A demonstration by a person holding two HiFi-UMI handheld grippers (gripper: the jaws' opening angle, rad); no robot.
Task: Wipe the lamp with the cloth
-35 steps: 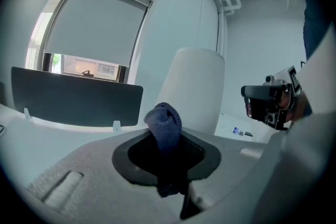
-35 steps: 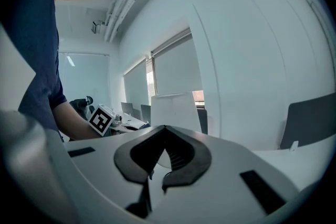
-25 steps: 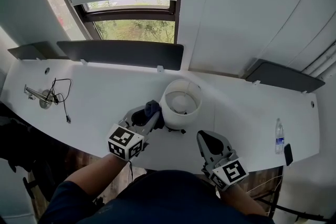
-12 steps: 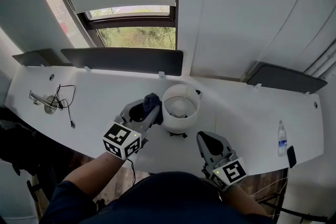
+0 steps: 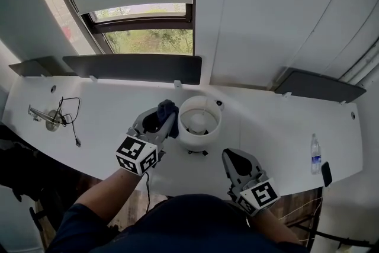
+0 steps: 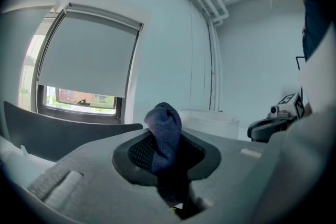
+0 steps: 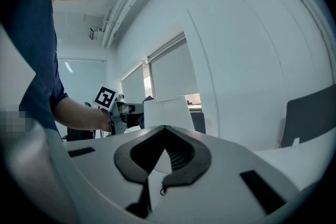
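The left claw [image 5: 163, 121] is shut tight on the dark blue cloth [image 5: 167, 108] — the cloth pokes up from between its jaws. A second ago the cloth was at the near left side of the white lamp [image 5: 196, 134]. Now it has slid round toward the far left side, and it looks to be touching the shade near the top edge. So I think the wiping is going on, but the right side still needs a rub. The lamp stands in the middle of the white worktop [image 5: 106, 118]. The right claw [image 5: 232, 156] is closed with nothing in it — it waits close to the person, apart from the lamp.
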